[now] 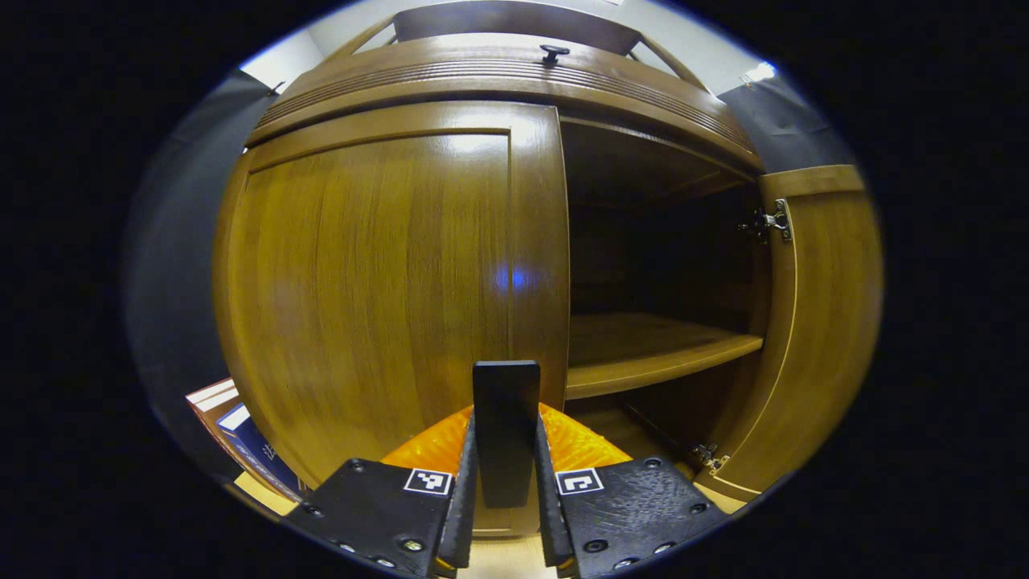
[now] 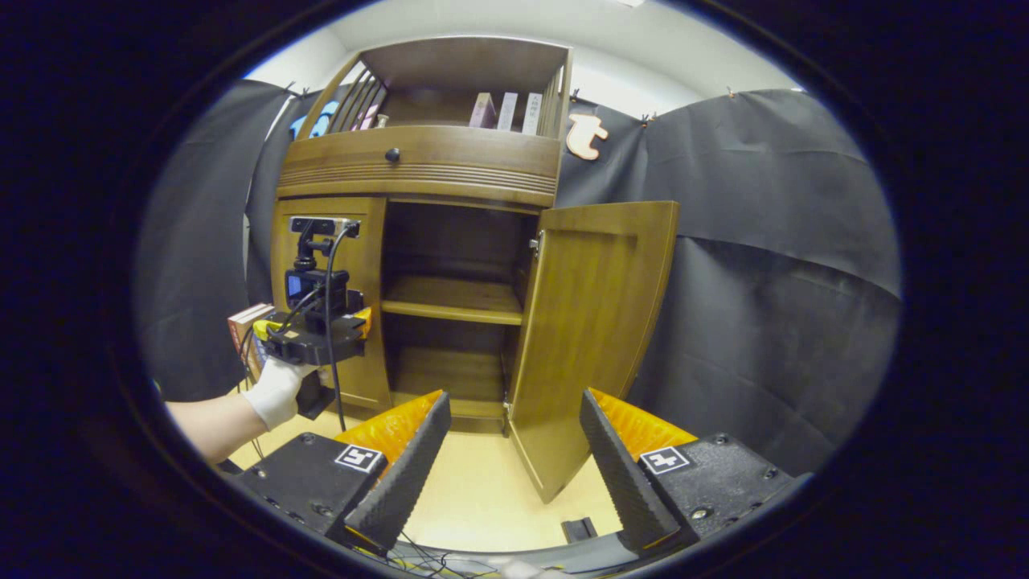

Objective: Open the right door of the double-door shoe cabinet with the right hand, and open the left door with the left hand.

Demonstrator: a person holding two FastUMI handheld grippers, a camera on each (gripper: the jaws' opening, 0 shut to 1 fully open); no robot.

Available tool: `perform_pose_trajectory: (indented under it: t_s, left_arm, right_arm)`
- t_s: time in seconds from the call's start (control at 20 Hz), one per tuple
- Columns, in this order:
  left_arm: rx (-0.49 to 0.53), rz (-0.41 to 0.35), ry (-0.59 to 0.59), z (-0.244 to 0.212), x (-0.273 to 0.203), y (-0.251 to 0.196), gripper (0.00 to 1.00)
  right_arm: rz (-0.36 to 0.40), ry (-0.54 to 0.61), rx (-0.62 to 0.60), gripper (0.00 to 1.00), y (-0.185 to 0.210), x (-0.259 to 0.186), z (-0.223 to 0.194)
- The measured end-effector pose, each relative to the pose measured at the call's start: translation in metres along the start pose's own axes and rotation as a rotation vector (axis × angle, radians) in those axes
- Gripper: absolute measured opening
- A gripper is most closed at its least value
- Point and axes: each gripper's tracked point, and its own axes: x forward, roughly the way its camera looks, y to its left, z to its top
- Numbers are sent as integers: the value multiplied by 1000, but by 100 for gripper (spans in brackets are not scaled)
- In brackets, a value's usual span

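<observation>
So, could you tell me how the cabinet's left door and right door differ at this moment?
The right door is swung wide open, baring the shelf; the left door is closed. The left gripper is shut on the left door's black handle, while the right gripper hangs open, away from the right door. Both doors are the same brown wood.

This is a staged recording booth dressed as a home entryway rather than a lived-in room: black cloth point(image 2: 772, 241) is clipped up as walls on both sides of a wooden shoe cabinet point(image 2: 418, 173), with a plain white wall point(image 2: 611, 80) showing above the cloth. The cabinet stands on a pale floor point(image 2: 490, 490), has an open railed shelf on top holding a few upright books point(image 2: 506, 111), and more books point(image 1: 241, 438) are stacked at its left foot.
</observation>
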Motion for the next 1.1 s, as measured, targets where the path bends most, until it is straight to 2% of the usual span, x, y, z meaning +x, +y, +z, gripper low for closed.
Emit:
perform_pose_trajectory:
  t_s: [0.05, 0.1, 0.25, 0.3, 0.35, 0.55, 0.8, 0.85, 0.9, 0.95, 1.0, 1.05, 1.1]
  left_arm:
    - [-6, -6, 1, -2, 6, 0, 33]
    - [-6, -15, 10, -1, -2, 0, 28]
    - [-21, -52, 18, -1, -14, -2, 28]
    - [-29, -69, 20, -2, -21, -2, 37]
    - [-33, -86, 21, -2, -28, -2, 28]
    - [0, -128, 17, -4, -65, 3, 28]
    - [-18, -111, 1, -5, -121, 23, 28]
    - [-15, -106, -1, -6, -132, 29, 37]
    - [-11, -104, 2, -7, -142, 34, 18]
    - [-9, -98, 6, -7, -150, 40, 37]
    - [-13, -97, 18, -9, -159, 46, 28]
    - [-22, -93, 20, -9, -165, 51, 31]
    - [-29, -84, 24, -10, -172, 56, 23]
  right_arm:
    - [4, 0, 3, 100, 1, -1, 0]
    - [6, 0, 3, 100, 2, -1, 0]
    - [10, -8, 7, 100, 3, -3, 2]
    - [12, -6, 15, 100, 3, -4, 2]
    - [14, -3, 23, 100, 4, -5, 1]
    - [14, -5, 51, 100, 0, -25, -7]
    - [51, 3, 71, 100, 8, -33, -8]
    - [71, 6, 74, 100, 13, -34, -9]
    - [87, 9, 71, 100, 19, -34, -9]
    - [104, 13, 66, 100, 25, -33, -10]
    - [124, 18, 64, 100, 31, -32, -12]
    - [147, 23, 65, 100, 38, -33, -15]
    - [168, 25, 64, 100, 45, -32, -16]
